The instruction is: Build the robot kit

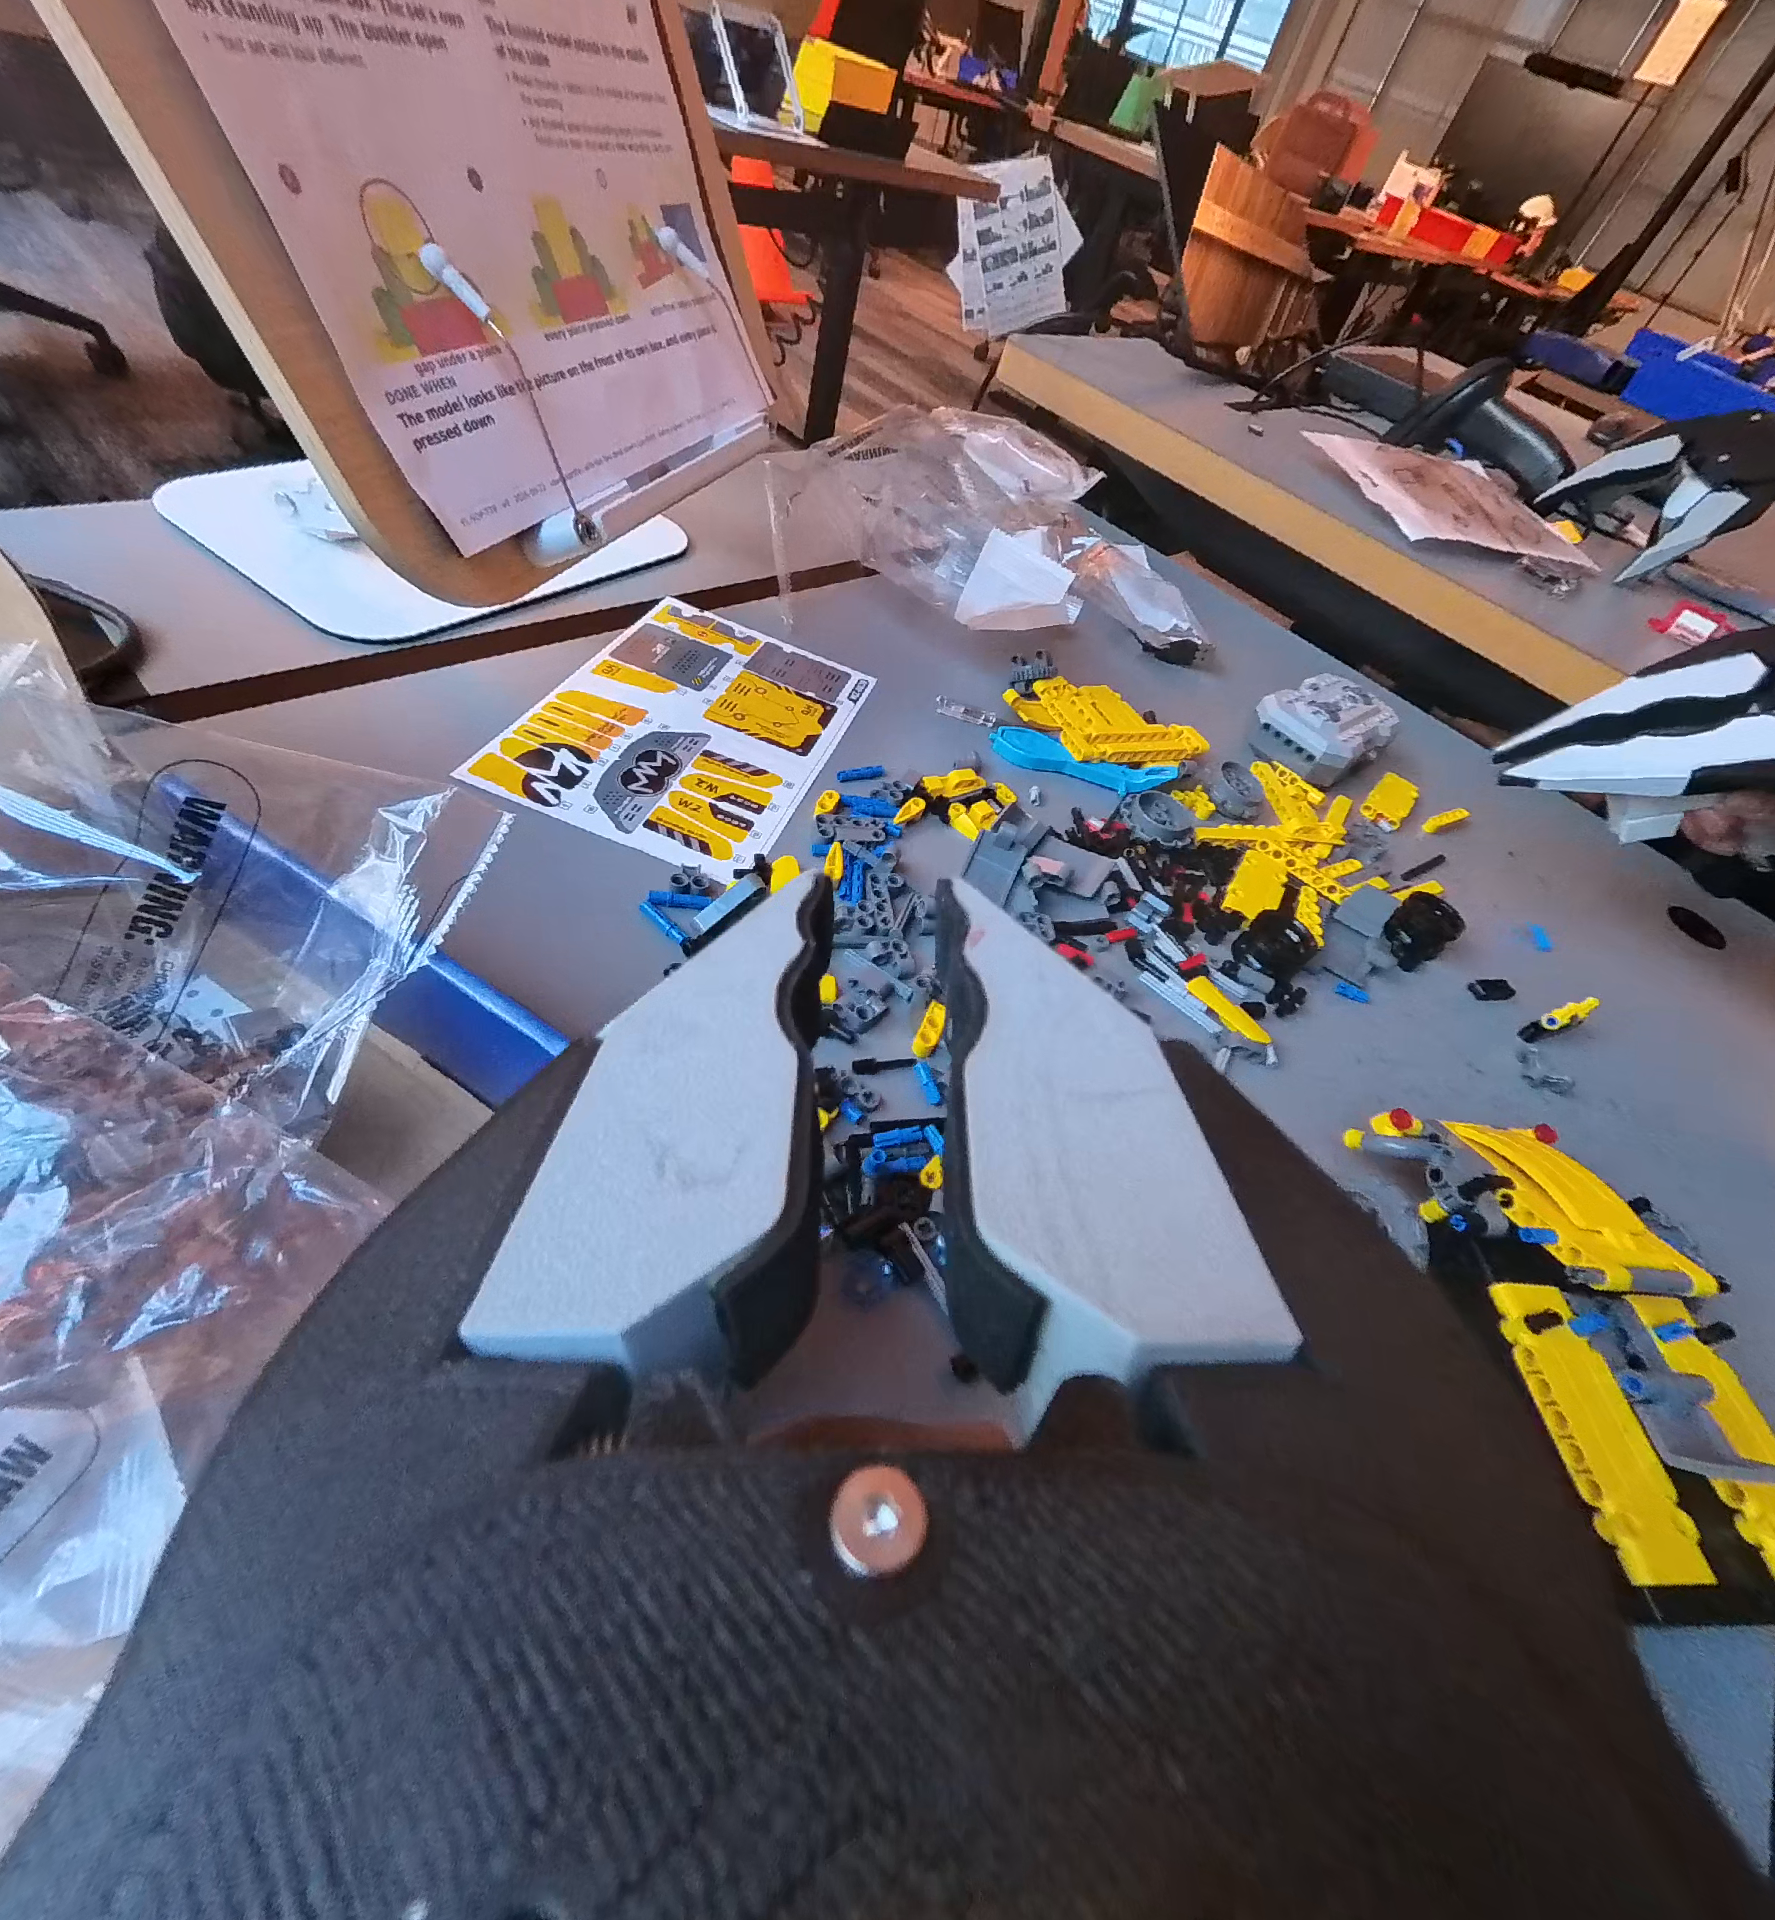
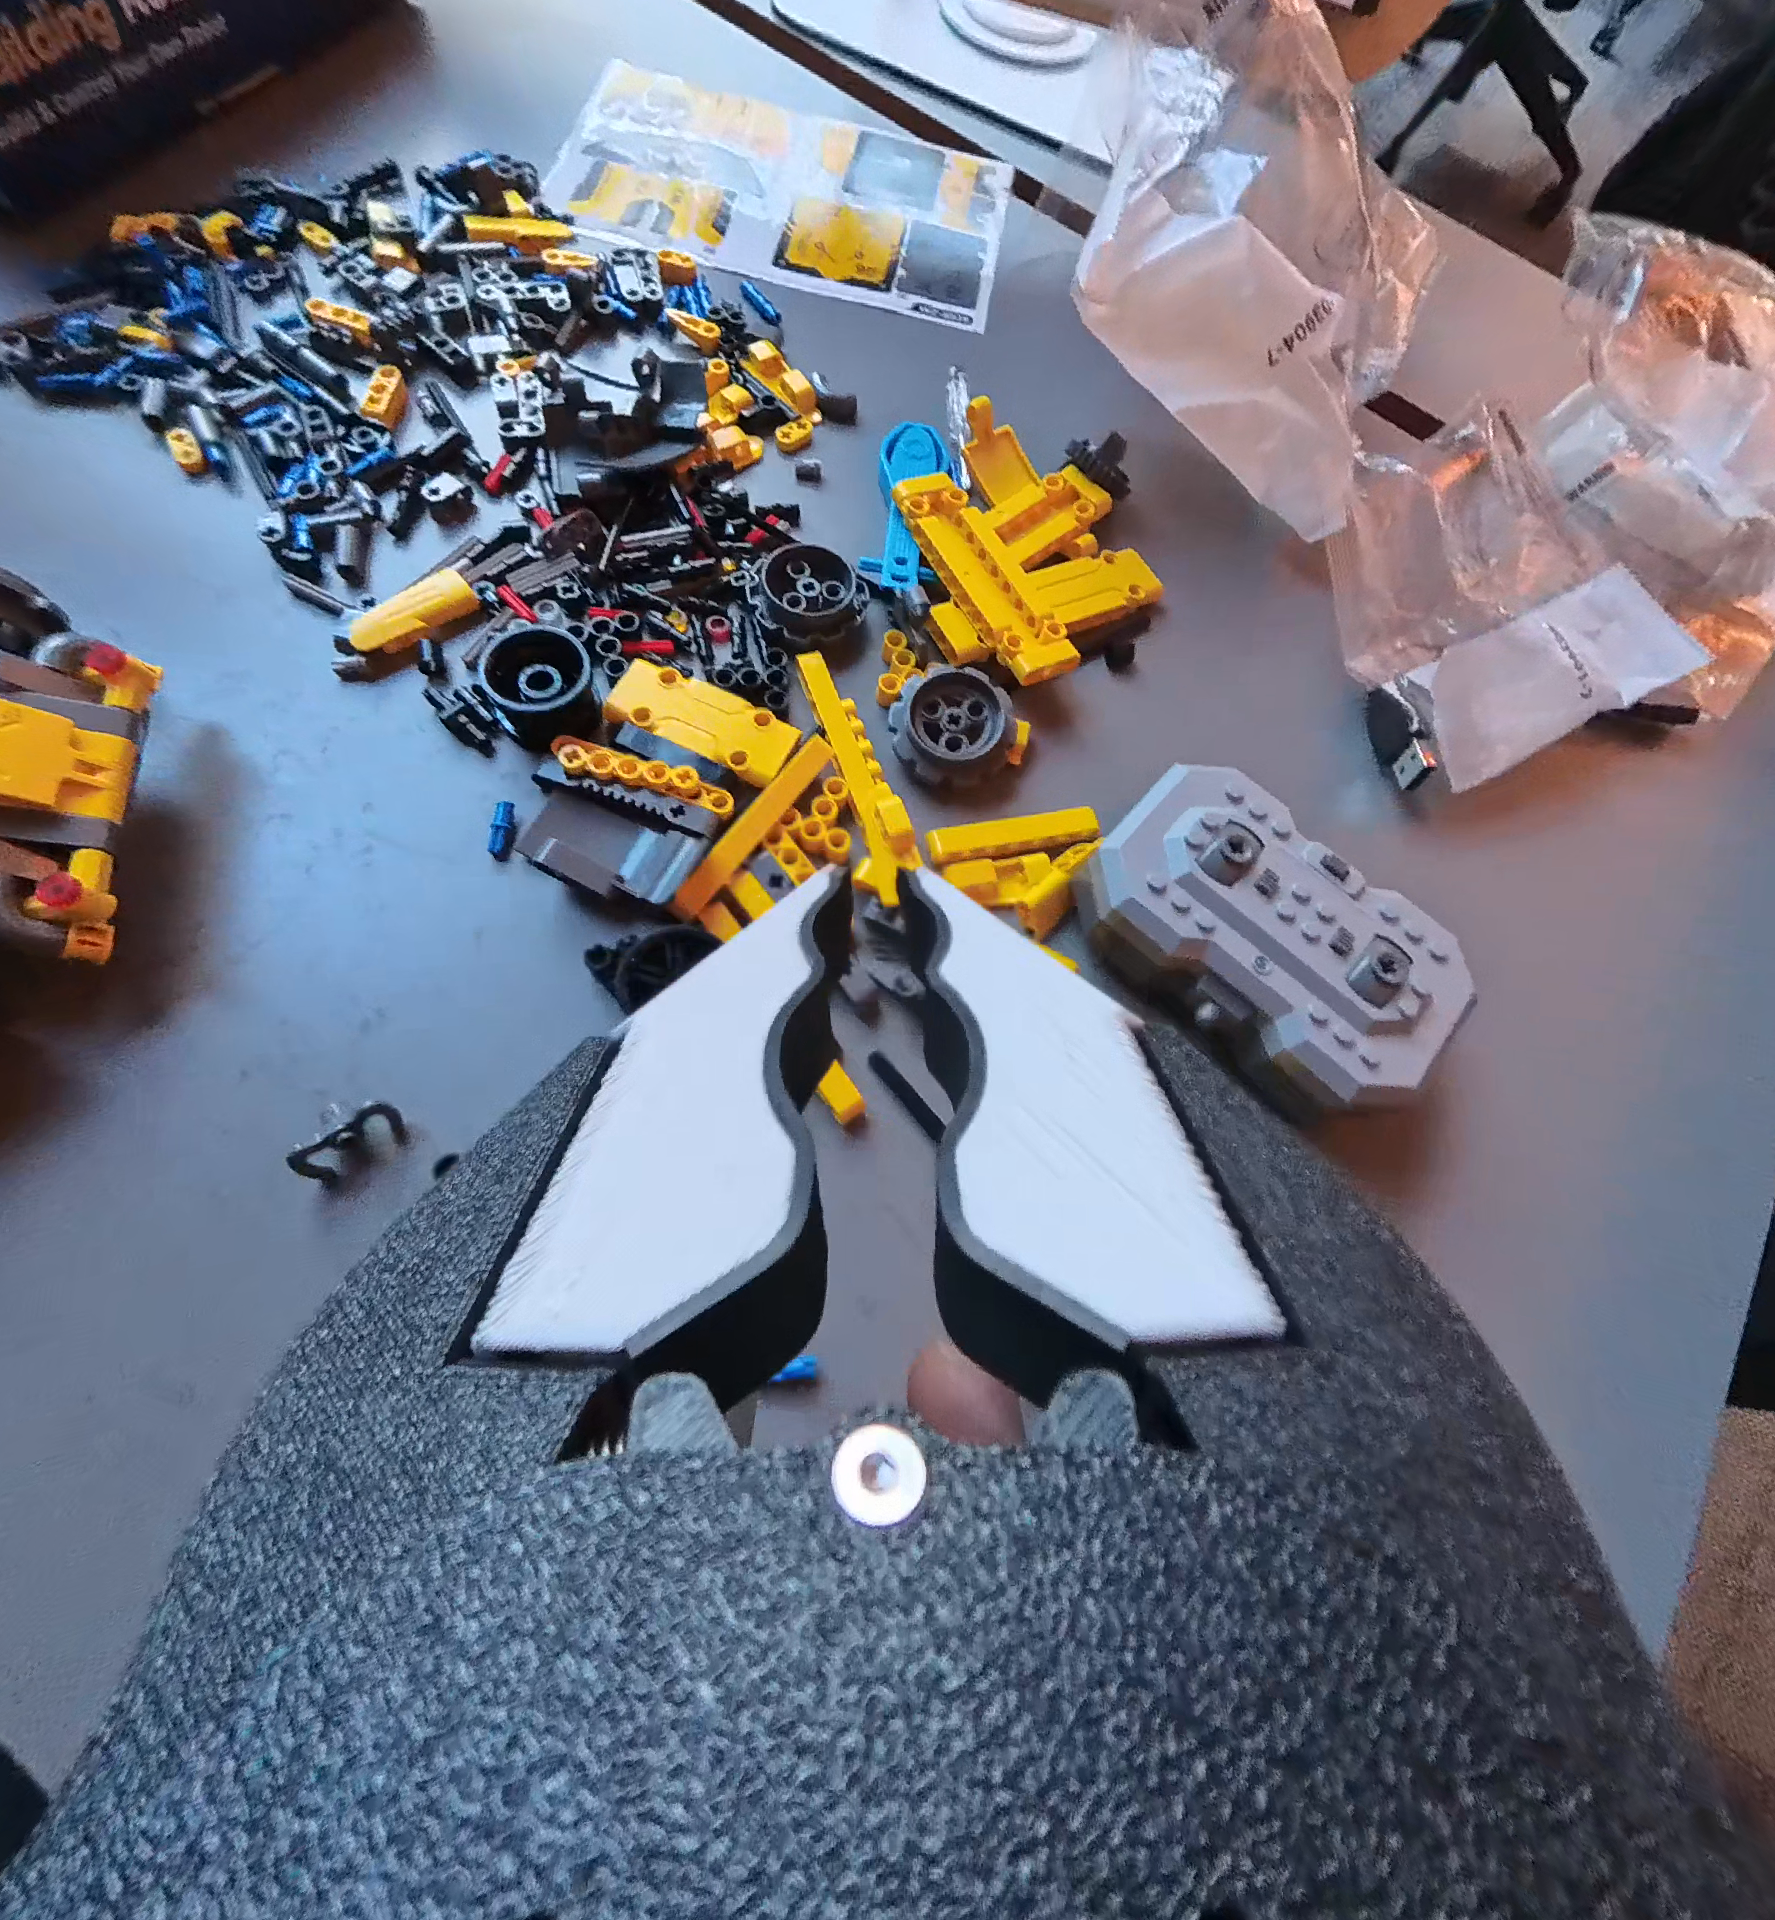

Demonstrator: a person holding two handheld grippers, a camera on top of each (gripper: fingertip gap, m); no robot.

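Observation:
My left gripper (image 1: 883, 885) is open and empty. It hovers over a pile of small yellow, blue, black and grey building parts (image 1: 1070, 914) on the grey table (image 1: 561, 914). My right gripper (image 2: 880, 881) has its jaws a narrow gap apart and holds nothing. It hangs above a long yellow beam (image 2: 847, 748) in the same pile (image 2: 602, 582), next to a grey studded hub block (image 2: 1278, 935). The right gripper also shows at the right edge of the left wrist view (image 1: 1501, 767), above the table. A partly built yellow model (image 1: 1610, 1351) lies near me.
A sticker sheet (image 1: 654, 748) lies behind the pile. Crumpled clear bags (image 1: 987, 520) sit at the back, with more bags (image 1: 135, 1039) and a blue box (image 1: 447, 987) on the left. An instruction board on a white stand (image 1: 467, 260) stands at the back left. Across from one pair of fingers to the other is roughly 40 cm. My right gripper's tips are some 11 cm from the grey studded hub block (image 2: 1278, 935). The left camera catches it too, in the left wrist view (image 1: 1359, 713). Both grippers' tips are roughly 25 cm from the partly built yellow model (image 1: 1610, 1351).

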